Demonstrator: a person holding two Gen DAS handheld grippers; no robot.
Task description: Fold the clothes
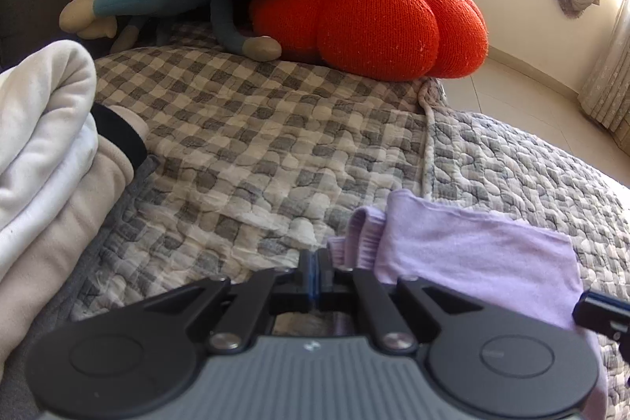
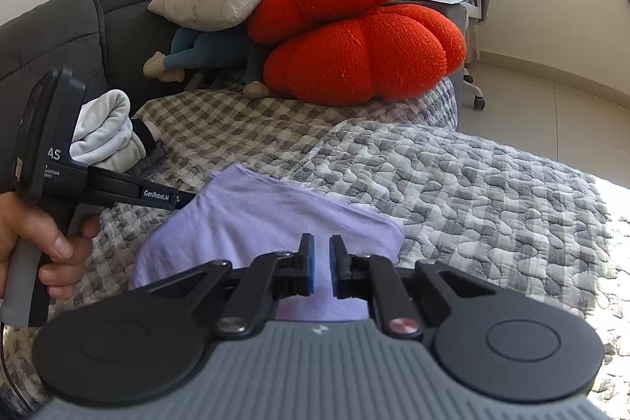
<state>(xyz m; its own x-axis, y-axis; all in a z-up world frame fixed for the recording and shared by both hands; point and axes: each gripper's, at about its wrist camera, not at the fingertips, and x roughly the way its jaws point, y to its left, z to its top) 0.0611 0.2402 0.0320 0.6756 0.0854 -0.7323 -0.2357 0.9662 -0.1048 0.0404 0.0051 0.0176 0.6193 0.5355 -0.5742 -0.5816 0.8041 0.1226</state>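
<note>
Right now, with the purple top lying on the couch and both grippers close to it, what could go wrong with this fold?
1. The left gripper looks shut beside the ribbed cuff, apparently on nothing, so lifting may leave the purple top behind.
2. The right gripper hovers open over the cloth; closing low could also pinch the quilted cover.
3. The pile of folded clothes sits close on the left; a wide sweep might topple it.

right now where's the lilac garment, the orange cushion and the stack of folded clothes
lilac garment [image 2: 267, 223]: right wrist view, flat middle of the cloth
orange cushion [image 1: 378, 22]: left wrist view, front lobe of the lower cushion
stack of folded clothes [image 1: 43, 128]: left wrist view, white top layer
</note>
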